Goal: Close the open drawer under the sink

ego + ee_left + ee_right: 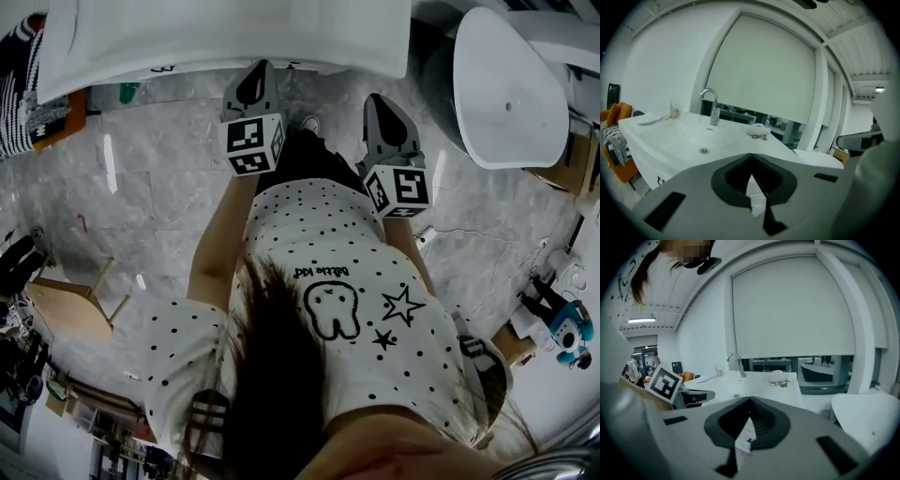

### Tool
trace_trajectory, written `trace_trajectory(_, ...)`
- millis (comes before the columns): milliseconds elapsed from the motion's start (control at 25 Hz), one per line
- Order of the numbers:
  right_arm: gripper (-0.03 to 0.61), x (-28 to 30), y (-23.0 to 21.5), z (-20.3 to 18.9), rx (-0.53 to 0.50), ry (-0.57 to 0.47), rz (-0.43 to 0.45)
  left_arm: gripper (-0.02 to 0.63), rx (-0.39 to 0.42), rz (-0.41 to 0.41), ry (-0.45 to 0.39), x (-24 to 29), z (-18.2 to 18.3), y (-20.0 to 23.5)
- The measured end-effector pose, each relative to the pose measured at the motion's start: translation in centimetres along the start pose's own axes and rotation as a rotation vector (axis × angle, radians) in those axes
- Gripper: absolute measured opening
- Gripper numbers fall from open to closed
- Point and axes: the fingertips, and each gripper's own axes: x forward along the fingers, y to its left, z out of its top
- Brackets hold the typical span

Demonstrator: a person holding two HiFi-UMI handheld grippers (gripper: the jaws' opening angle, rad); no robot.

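The white sink unit (pixel 225 37) runs along the top of the head view, and no open drawer shows beneath it there. In the left gripper view its basin (pixel 689 140) lies below and ahead, with a chrome tap (pixel 711 105) and a drain (pixel 704 150). Only a white strip of the cabinet front (pixel 649 171) shows. My left gripper (pixel 261 70) is held up just before the sink's edge, its jaws shut and empty (pixel 751 155). My right gripper (pixel 377 101) hangs beside it, a little further back, shut on nothing (pixel 750 400). Neither touches the unit.
A white toilet bowl (pixel 511 89) stands to the right of the sink. An orange seat with striped cloth (pixel 28 94) is at its left end. A soap dish (pixel 757 131) and a cup (pixel 674 108) rest on the counter. The floor is grey marble tile (pixel 159 178).
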Motion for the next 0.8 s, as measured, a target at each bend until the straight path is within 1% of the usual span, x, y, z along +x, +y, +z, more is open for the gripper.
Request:
trace_trajectory(80,0.012,0.0,-0.3,0.4,-0.007,-0.014,-0.002,0.005,0.018,-0.023,-0.023,-0.7,1.3,-0.7)
trace_trajectory(280,0.012,-0.5,-1.1,2.2,-0.014,-0.046,-0.020,0.005,0.049,-0.058,-0.045,-3.1,4.6,-2.0)
trace_trajectory(480,0.012,-1.1,-0.5,4.2,-0.025,-0.076,-0.047,0.005,0.080,-0.069,-0.102,-6.5,7.8,-1.9)
trace_trajectory(560,0.012,-0.6,0.0,4.4,-0.029,-0.083,-0.059,0.005,0.096,-0.065,-0.122,-7.2,8.3,-1.0)
trace_trajectory(680,0.012,0.9,1.5,4.1,-0.037,-0.095,-0.066,0.005,0.106,-0.064,-0.134,-7.7,8.0,1.3)
trace_trajectory(800,0.012,1.4,1.7,3.8,-0.054,-0.098,-0.070,0.005,0.114,-0.070,-0.143,-8.0,7.3,1.8)
